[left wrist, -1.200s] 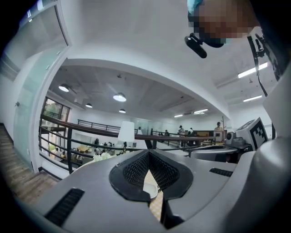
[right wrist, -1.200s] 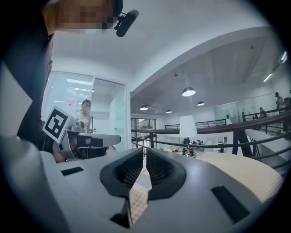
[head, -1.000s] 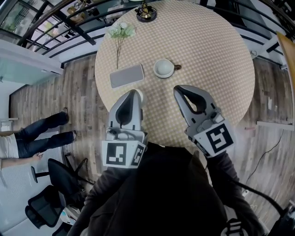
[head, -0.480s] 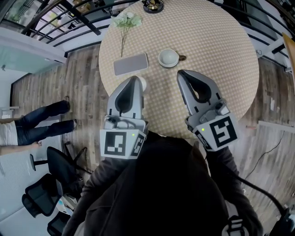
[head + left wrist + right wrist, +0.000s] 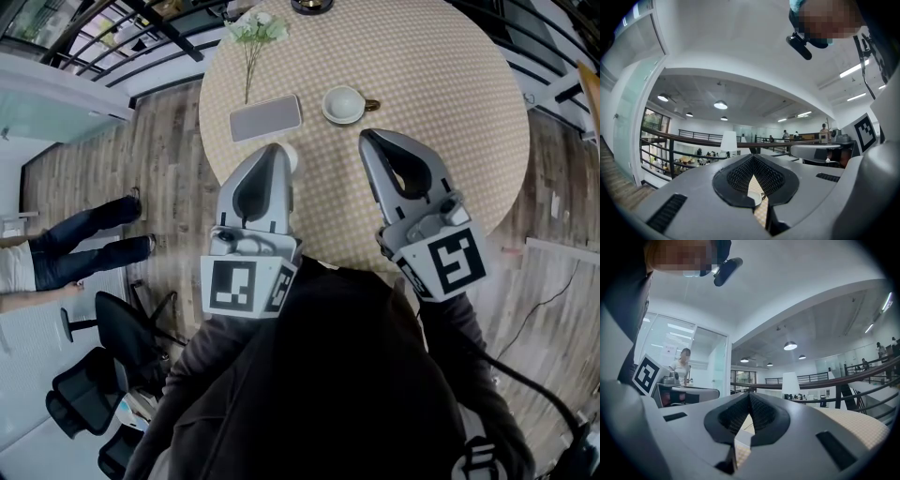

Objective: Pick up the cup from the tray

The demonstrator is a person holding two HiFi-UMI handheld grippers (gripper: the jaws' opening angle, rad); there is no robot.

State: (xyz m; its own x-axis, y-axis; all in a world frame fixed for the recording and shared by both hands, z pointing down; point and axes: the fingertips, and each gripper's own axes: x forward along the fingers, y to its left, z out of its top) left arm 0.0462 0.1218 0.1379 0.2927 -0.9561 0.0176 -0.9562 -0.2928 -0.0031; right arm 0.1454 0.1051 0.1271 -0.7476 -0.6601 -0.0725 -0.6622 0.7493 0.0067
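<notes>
A white cup (image 5: 343, 104) with a brown handle stands on the round checked table (image 5: 450, 112), just right of a flat grey tray (image 5: 265, 117); it is beside the tray, not on it. My left gripper (image 5: 273, 153) is shut and empty, its tip just short of the tray's near edge. A small white round thing (image 5: 291, 160) peeks out beside that tip. My right gripper (image 5: 367, 140) is shut and empty, a little short of the cup. In the left gripper view the left gripper (image 5: 753, 158) shows closed jaws, with a white cup (image 5: 754, 196) in the slit below. The right gripper (image 5: 749, 397) also shows closed jaws.
A sprig of pale flowers (image 5: 255, 33) lies at the table's far left and a dark object (image 5: 311, 5) at its far edge. A person's legs (image 5: 84, 258) and office chairs (image 5: 98, 375) are on the wooden floor to the left. A railing (image 5: 112, 37) runs beyond.
The head view has tilted, so the table, cup and tray sit higher in the picture. Both grippers stay shut and hold about the same place.
</notes>
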